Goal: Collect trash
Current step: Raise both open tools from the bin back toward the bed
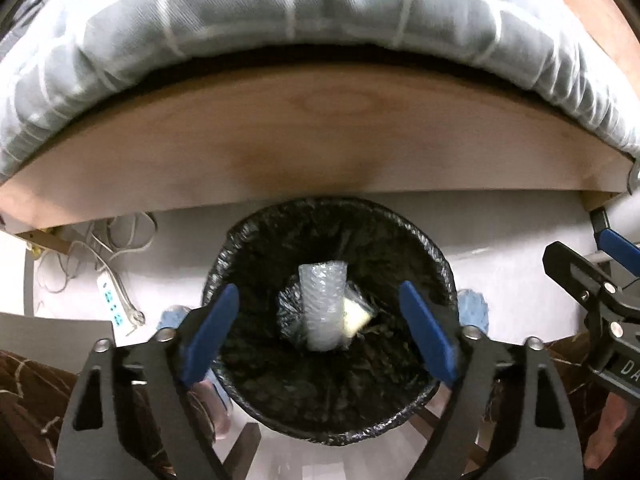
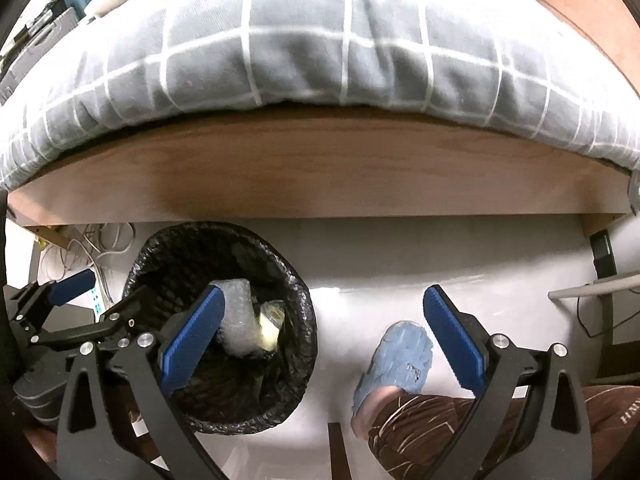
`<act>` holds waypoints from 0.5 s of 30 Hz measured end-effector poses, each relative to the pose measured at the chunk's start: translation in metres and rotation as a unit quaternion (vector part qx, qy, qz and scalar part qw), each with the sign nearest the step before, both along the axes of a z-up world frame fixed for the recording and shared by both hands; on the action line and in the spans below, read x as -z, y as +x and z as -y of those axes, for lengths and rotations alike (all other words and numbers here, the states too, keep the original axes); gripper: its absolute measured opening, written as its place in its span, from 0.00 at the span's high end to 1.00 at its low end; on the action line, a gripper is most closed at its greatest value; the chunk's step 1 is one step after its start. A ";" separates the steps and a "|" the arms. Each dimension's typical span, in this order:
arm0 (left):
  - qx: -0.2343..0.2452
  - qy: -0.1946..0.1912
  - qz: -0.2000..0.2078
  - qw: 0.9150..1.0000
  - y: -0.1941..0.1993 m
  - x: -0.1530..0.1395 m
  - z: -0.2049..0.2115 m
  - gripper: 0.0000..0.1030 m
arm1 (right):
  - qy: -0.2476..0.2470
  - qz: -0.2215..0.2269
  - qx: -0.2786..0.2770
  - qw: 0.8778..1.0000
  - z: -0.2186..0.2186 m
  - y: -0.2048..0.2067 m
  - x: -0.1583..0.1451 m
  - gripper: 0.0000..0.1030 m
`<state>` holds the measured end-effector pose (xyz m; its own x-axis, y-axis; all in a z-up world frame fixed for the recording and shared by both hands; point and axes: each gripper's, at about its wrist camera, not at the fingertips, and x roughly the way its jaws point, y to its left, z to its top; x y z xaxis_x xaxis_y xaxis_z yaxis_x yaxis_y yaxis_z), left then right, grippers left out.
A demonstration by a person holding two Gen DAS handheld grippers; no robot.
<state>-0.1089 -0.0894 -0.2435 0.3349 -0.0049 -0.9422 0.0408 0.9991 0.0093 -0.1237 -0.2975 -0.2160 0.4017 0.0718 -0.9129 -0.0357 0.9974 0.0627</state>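
A round bin with a black bag liner [image 1: 256, 392] stands on the pale floor by the bed. Inside it lie a roll of bubble wrap [image 1: 323, 304] and a pale yellow scrap [image 1: 356, 315]. My left gripper [image 1: 320, 332] is open and empty, held right above the bin's mouth. In the right wrist view the bin [image 2: 296, 344] is at lower left with the bubble wrap [image 2: 240, 328] in it. My right gripper [image 2: 324, 344] is open and empty, over the floor to the right of the bin. It also shows at the right edge of the left wrist view [image 1: 600, 292].
A wooden bed frame [image 1: 320, 148] with a grey checked quilt [image 1: 280, 20] runs across behind the bin. A power strip with tangled cables [image 1: 112, 296] lies on the floor at left. The person's foot in a blue slipper [image 2: 396, 356] is right of the bin.
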 end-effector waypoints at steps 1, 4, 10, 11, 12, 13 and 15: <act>-0.003 -0.001 0.007 1.000 0.000 -0.005 -0.002 0.11 | 0.000 0.006 -0.001 1.000 0.000 0.000 -0.005 0.07; -0.012 -0.013 0.032 0.999 -0.002 -0.027 -0.010 0.09 | 0.003 0.026 0.003 1.000 0.003 -0.001 -0.025 0.07; -0.025 -0.026 0.071 0.997 -0.007 -0.066 -0.020 0.08 | 0.014 0.064 0.011 0.998 0.011 -0.004 -0.060 0.07; -0.025 -0.028 0.073 0.997 -0.008 -0.070 -0.020 0.08 | 0.013 0.072 0.010 0.997 0.011 -0.005 -0.067 0.07; -0.024 -0.028 0.078 0.996 -0.009 -0.076 -0.021 0.08 | 0.012 0.078 0.009 0.997 0.010 -0.005 -0.073 0.07; -0.022 -0.026 0.084 0.996 -0.010 -0.081 -0.021 0.08 | 0.011 0.084 0.007 0.996 0.010 -0.005 -0.077 0.07; -0.019 -0.018 0.094 0.995 -0.011 -0.090 -0.021 0.08 | 0.009 0.097 0.003 0.995 0.008 -0.005 -0.089 0.07</act>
